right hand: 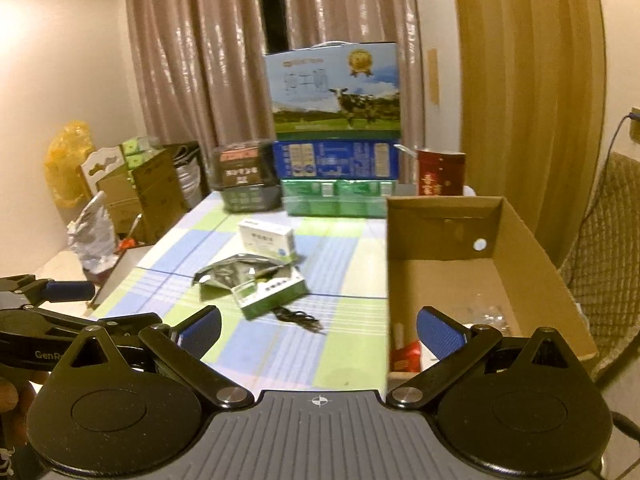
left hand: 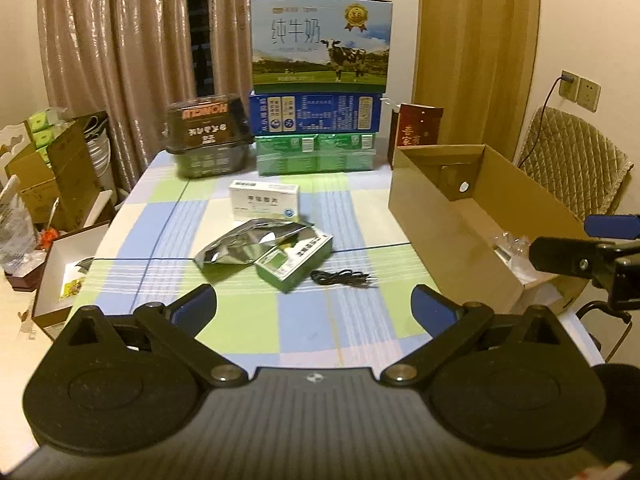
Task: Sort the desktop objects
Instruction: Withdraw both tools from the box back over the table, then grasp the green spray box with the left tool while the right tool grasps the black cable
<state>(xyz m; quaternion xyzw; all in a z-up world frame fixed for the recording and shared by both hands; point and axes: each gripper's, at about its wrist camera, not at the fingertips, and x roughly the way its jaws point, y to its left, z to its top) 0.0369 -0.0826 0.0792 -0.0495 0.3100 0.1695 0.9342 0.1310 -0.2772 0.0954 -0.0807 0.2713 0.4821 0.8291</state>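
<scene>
1. Cardboard, brown and open-topped, marks the goal: the cardboard box (left hand: 452,216) sits on the right side of the worktop (left hand: 248,320), already holding some clear wrapping and a red packet at its near end.
2. Both claws are released and carry nothing. The left claw (left hand: 314,306) hangs over the near checked cloth with its jaws spread wide; the right claw (right hand: 319,330) does the same, its right finger over the box's near corner.
3. Loose items left to sort lie mid-worktop, ahead of both claws and well apart from them: a green medicine box (left hand: 294,264), a crumpled silver foil pouch (left hand: 244,248) touching its far-left side, a black cable (left hand: 344,279) just right of it, and a white medicine box (left hand: 265,200) further back.
4. The step in hand looks like reaching for the next item. The green medicine box is nearest; it lies slightly left of the right claw's centre line and roughly centred for the left.
5. To do it well, bring one claw down squarely across the box's narrow sides, keeping the pouch and cable outside the jaws so nothing drags along.
6. Stacked milk cartons (left hand: 320,44) at the back appear to be no part of the sorting.
</scene>
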